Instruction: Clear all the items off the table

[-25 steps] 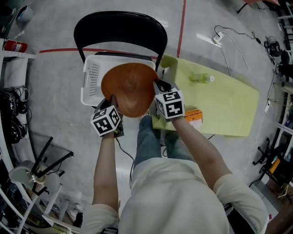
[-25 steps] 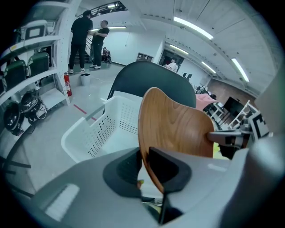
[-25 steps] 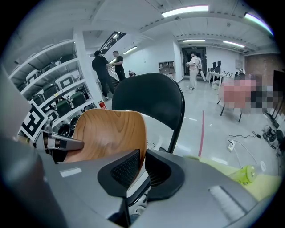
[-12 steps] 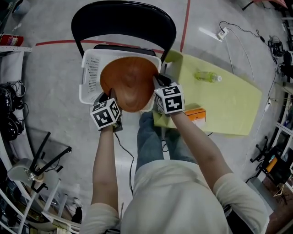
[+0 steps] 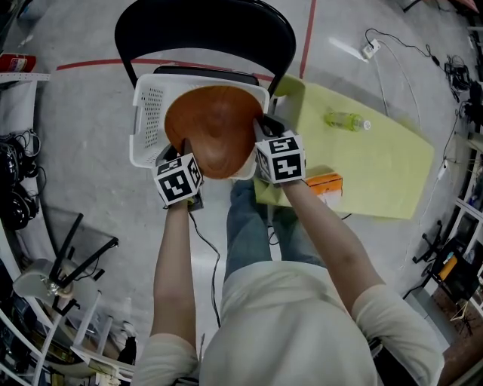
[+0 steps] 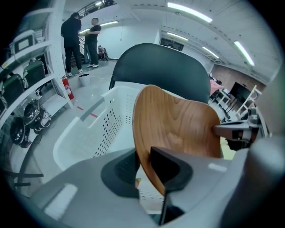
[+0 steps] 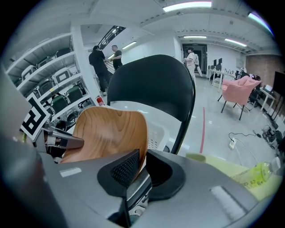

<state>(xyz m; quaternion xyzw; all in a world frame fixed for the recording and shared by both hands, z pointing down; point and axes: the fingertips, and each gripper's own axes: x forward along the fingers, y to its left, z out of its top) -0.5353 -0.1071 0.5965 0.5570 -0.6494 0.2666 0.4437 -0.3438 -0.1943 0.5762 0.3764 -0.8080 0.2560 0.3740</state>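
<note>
Holding wooden tray over basket: right gripper clamped on rim, left gripper gripping too, jaws just opening; yet to clear bottle, orange box.

Bright even light from ceiling strips, fisheye w/ dark corners, near foreground prob. soft-focus
</note>
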